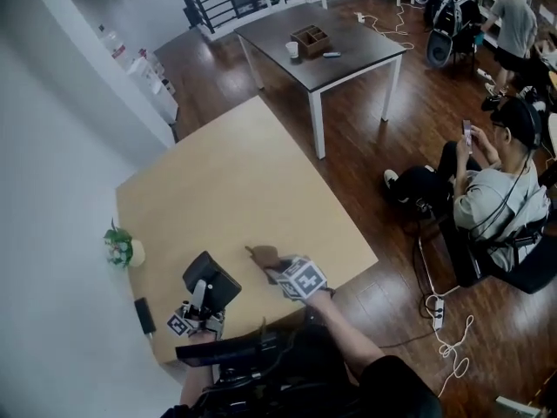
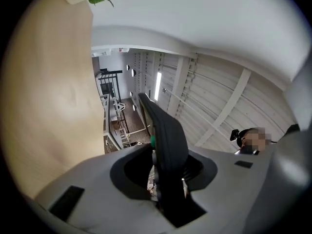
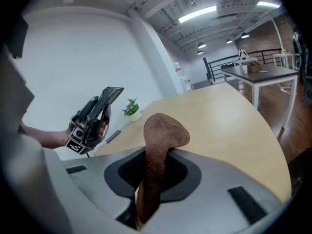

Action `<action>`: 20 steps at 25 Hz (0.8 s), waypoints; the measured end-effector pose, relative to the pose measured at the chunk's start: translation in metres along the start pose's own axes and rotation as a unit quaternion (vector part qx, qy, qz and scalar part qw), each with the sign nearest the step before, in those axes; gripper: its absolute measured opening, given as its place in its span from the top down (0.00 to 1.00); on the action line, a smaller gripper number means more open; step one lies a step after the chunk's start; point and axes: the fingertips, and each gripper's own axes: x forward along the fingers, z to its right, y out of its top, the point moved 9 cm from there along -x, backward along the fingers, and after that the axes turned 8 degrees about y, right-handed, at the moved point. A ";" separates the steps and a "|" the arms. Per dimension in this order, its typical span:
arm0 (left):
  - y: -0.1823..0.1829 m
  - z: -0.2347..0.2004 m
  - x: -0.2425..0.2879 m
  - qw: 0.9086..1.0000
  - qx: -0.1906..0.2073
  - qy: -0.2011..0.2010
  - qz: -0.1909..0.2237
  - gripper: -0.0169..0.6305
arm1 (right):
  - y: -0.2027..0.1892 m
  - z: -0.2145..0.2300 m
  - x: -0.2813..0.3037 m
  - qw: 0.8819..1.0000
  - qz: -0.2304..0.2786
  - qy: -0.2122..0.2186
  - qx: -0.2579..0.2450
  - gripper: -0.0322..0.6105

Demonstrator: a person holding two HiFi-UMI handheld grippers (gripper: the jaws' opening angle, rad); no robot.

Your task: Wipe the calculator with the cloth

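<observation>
Over the pale wooden tabletop (image 1: 261,181), the left gripper (image 1: 200,301) is clamped partway shut on a slim black calculator (image 1: 211,284), lifted clear to the right of the small green potted plant (image 1: 117,244). Farther right of that plant, the right gripper (image 3: 146,194) pinches a brown textured cloth (image 3: 163,133). Held by one end only, the calculator could twist loose if the cloth presses hard.
</observation>
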 end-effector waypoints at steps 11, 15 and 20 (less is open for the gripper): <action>0.040 -0.052 -0.038 1.000 -0.020 -0.007 -0.022 0.77 | 0.031 -0.048 0.060 0.995 -0.058 -0.067 -0.048 0.85; 0.050 -0.074 -0.061 0.999 -0.007 -0.010 -0.044 0.77 | 0.037 -0.067 0.078 0.982 -0.084 -0.150 -0.085 0.85; 0.052 -0.090 -0.081 0.998 -0.005 0.035 -0.042 0.77 | 0.029 -0.119 0.098 0.982 -0.087 -0.109 -0.125 0.85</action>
